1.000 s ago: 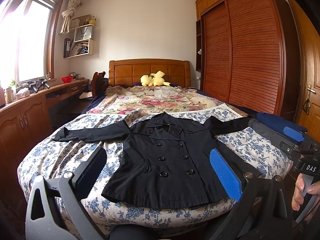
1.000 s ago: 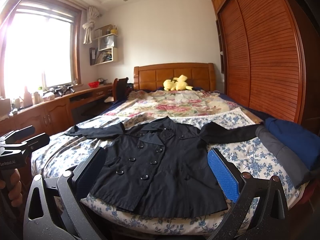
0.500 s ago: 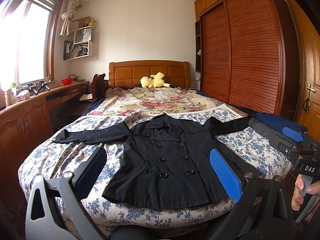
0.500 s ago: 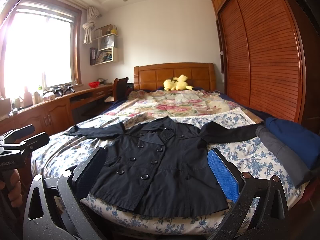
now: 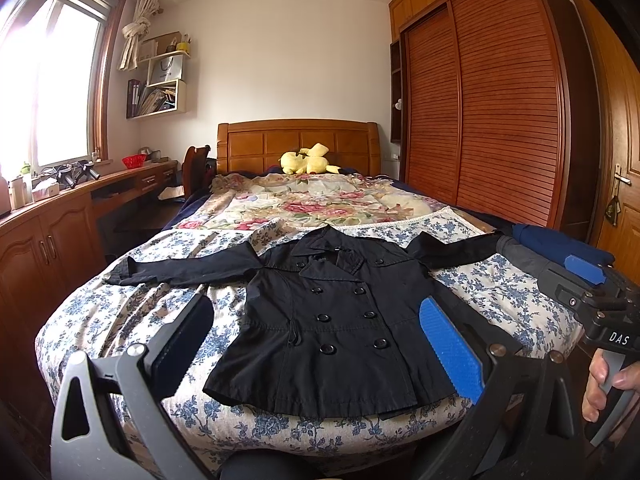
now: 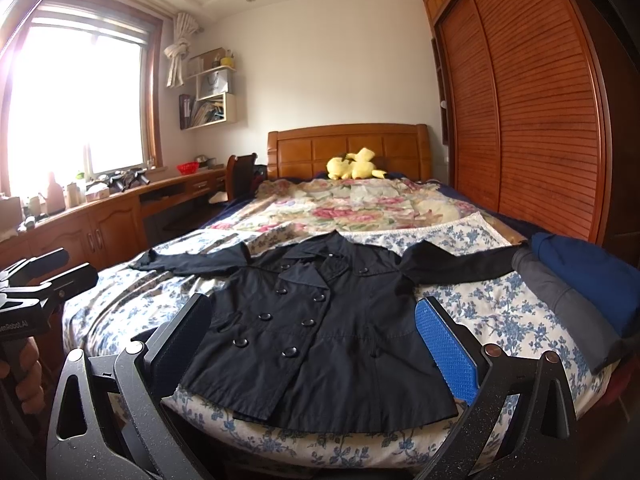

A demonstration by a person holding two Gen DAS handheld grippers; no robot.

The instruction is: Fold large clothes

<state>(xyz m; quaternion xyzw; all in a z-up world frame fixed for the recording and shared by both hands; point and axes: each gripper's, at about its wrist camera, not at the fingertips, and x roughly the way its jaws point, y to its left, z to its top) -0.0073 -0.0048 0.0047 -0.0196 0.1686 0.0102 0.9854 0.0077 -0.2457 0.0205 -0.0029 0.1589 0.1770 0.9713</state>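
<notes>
A black double-breasted coat (image 5: 332, 320) lies flat, front up, on the blue floral bedspread (image 5: 120, 312), sleeves spread to both sides, hem at the foot edge. It also shows in the right wrist view (image 6: 320, 328). My left gripper (image 5: 316, 332) is open and empty, held off the foot of the bed, short of the hem. My right gripper (image 6: 316, 336) is open and empty too, also short of the hem. Each gripper shows at the edge of the other's view: the right one (image 5: 596, 292) and the left one (image 6: 36, 280).
Folded grey and blue clothes (image 6: 580, 280) lie at the bed's right edge, touching the right sleeve end. A yellow plush toy (image 5: 308, 160) sits by the headboard. A wooden wardrobe (image 5: 500, 112) lines the right wall; a desk and cabinets (image 5: 52, 232) line the left.
Both grippers have drawn back and risen slightly, so the coat sits a little lower and farther in both views. The coat has not moved.
</notes>
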